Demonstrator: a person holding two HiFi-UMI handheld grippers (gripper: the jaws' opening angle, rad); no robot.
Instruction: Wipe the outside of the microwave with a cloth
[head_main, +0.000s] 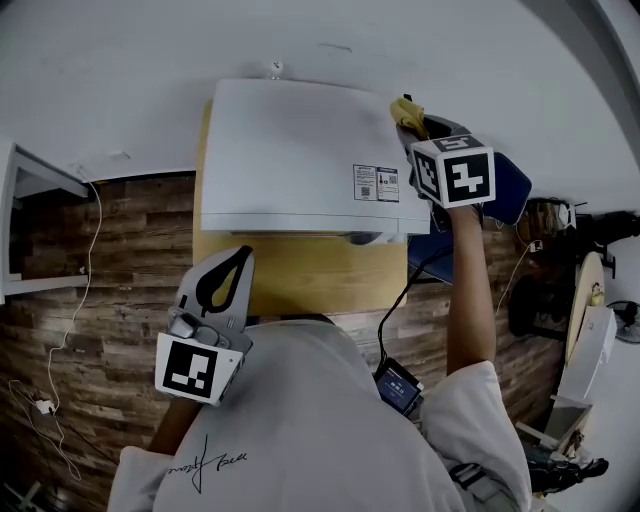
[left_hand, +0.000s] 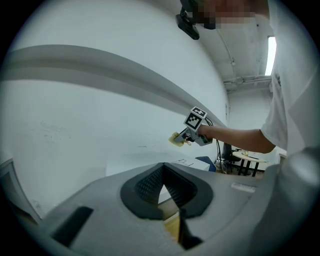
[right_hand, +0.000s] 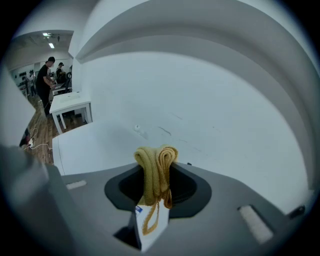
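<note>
Microwave: boxy white case with a smooth matte top, square corners, two small printed stickers near the front right edge; set on a pale wooden table against a plain white wall. Beneath and to the left, dark plank floor with uneven grain, crossed by a thin white cable. Right gripper out at arm's length over the back right corner of the microwave, marker cube facing up. Jaws clamped on a yellow cloth. In the right gripper view: cloth folded into two thick ribbed rolls, soft looped weave, squeezed between the black pads of the right gripper, with a loose yellow loop and a white tag hanging below. Beyond it, the flat white microwave top. From the left gripper view: right gripper and cloth seen against the wall, seemingly lifted just clear of the microwave top; actual contact not decidable. Left gripper low near the person's chest, in front of the table edge, well apart from the microwave. Jaws closed tip to tip, nothing between them: ridged black rubber pads of the left gripper meeting at a point, only a narrow triangular gap below. Grey moulded plastic body, smooth and rounded.
</note>
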